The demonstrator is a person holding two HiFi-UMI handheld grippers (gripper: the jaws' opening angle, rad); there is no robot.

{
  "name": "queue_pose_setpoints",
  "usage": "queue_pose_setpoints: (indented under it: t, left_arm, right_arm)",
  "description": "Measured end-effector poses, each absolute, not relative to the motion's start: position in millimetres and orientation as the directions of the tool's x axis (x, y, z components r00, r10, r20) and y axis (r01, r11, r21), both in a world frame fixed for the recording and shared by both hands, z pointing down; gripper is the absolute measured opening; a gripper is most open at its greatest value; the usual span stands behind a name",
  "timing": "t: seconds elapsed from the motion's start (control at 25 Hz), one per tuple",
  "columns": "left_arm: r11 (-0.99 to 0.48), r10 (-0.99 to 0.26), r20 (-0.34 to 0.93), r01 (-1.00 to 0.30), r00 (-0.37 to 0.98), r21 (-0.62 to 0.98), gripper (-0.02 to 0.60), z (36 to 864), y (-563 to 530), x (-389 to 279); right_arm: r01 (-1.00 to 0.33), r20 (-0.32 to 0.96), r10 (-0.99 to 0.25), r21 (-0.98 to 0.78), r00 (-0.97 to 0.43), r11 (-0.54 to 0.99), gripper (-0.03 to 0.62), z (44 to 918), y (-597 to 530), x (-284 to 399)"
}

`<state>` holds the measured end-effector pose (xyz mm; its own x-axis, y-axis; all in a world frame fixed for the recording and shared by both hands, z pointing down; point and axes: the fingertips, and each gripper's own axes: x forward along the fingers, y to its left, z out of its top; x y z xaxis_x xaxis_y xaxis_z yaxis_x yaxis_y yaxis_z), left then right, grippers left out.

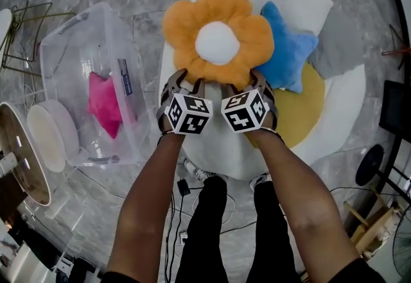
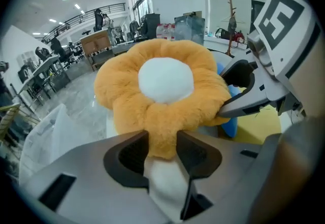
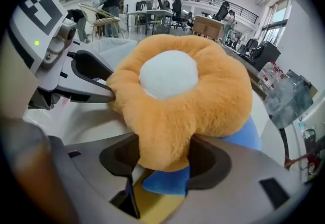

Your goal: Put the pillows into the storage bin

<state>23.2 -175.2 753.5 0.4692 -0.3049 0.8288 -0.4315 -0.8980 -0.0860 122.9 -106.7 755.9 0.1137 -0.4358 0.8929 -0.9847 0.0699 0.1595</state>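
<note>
Left gripper (image 2: 161, 147) and right gripper (image 3: 162, 154) fingers were both clamped on the plush orange flower-shaped pillow (image 1: 217, 34), so lifting evenly toward the clear plastic storage bin (image 1: 58, 34) seemed smartest.

A round white padded seat (image 1: 343, 115) carries an orange plush flower pillow (image 1: 186, 31), blue plush star pillow (image 1: 286, 51), grey pillow (image 1: 340, 44) and round yellow cushion (image 1: 302, 111).
</note>
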Motion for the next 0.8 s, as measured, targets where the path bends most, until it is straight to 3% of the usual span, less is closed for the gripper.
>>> queue_pose_setpoints:
  t: [0.16, 0.24, 0.44, 0.8]
  left_arm:
    - [-0.899, -0.306, 0.81, -0.432, 0.5, -0.073, 0.078, 740.2, -169.1, 23.7]
    - [-0.893, -0.307, 0.801, -0.446, 0.514, -0.056, 0.053, 732.0, -166.9, 24.7]
    - [-0.883, -0.311, 0.778, -0.47, 0.546, -0.023, 0.041, 717.7, -163.0, 20.4]
    - [-0.853, -0.379, 0.714, -0.521, 0.588, -0.023, 0.04, 678.4, -151.0, 1.3]
  right_arm:
    - [-0.984, 0.876, -0.467, 0.168, 0.122, 0.057, 0.205, 740.0, -109.7, 117.0]
    - [-0.988, 0.869, -0.482, 0.151, 0.112, 0.043, 0.164, 731.2, -108.8, 113.7]
    - [-0.993, 0.846, -0.528, 0.113, 0.074, 0.043, 0.123, 710.4, -102.4, 103.6]
    - [-0.974, 0.781, -0.622, 0.186, 0.066, 0.13, 0.12, 664.4, -98.0, 88.0]
